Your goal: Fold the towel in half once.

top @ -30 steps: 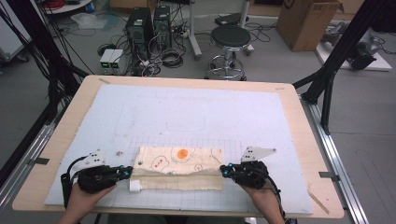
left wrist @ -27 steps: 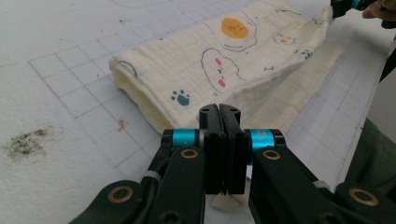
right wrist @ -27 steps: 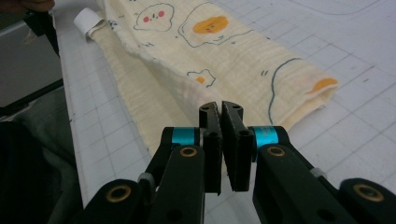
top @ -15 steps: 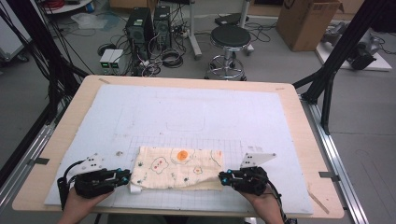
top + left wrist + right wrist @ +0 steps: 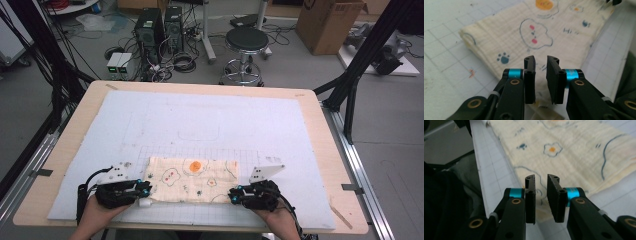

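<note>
Cloth (image 5: 192, 179) folded flat — both grippers parted

Bench (image 5: 320, 115): light wood top, rounded corners, dark frame legs at sides. White mat (image 5: 215, 120) covers most of it, wood border left bare all round. Mat has faint pencil outlines toward far half, printed grid on near half. Folded cream cloth (image 5: 192, 172) with cartoon prints and orange blob lies flat on grid, long side running along near edge, pretty much centred left to right.
</note>
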### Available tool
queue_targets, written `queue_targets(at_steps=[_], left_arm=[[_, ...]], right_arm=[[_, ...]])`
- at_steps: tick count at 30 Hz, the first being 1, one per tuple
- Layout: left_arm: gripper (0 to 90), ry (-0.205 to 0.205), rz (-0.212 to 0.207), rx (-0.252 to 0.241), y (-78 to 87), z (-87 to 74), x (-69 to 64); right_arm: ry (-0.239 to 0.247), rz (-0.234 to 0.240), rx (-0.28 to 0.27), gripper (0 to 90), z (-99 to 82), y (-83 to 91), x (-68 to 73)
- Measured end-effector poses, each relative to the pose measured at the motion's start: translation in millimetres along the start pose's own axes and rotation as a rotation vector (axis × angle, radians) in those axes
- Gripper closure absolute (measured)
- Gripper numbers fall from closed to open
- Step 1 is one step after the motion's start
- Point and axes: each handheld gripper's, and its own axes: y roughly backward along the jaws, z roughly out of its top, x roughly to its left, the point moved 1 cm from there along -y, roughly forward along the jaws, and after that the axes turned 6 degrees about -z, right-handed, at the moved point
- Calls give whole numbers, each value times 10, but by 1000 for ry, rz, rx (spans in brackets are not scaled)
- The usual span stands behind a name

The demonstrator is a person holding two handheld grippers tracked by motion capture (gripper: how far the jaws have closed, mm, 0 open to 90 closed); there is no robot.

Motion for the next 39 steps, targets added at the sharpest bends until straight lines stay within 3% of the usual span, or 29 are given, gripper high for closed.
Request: queue_targets(at_steps=[4, 9, 15, 20, 23, 32, 35, 39], left_arm=[[782, 13, 6, 10, -1, -70, 33], [723, 22, 7, -38, 50, -8, 32], [702, -7, 21, -74, -26, 251, 41], [841, -37, 27, -55, -242, 489, 70], [870, -44, 29, -36, -395, 604, 93], [876, -19, 70, 24, -718, 771, 244], [878, 13, 88, 47, -786, 746, 314], [878, 20, 106, 84, -836, 713, 373]], right_arm=[[-11, -3, 30, 795, -62, -35, -3], [2, -9, -5, 771, 18, 17, 18], [15, -39, -76, 767, 298, 59, -35], [34, -62, -124, 846, 606, -50, -95], [43, -62, -129, 875, 766, -198, -146], [34, -65, -49, 885, 982, -740, -286], [18, -77, -23, 886, 969, -829, -336], [17, -102, 21, 886, 933, -895, -402]])
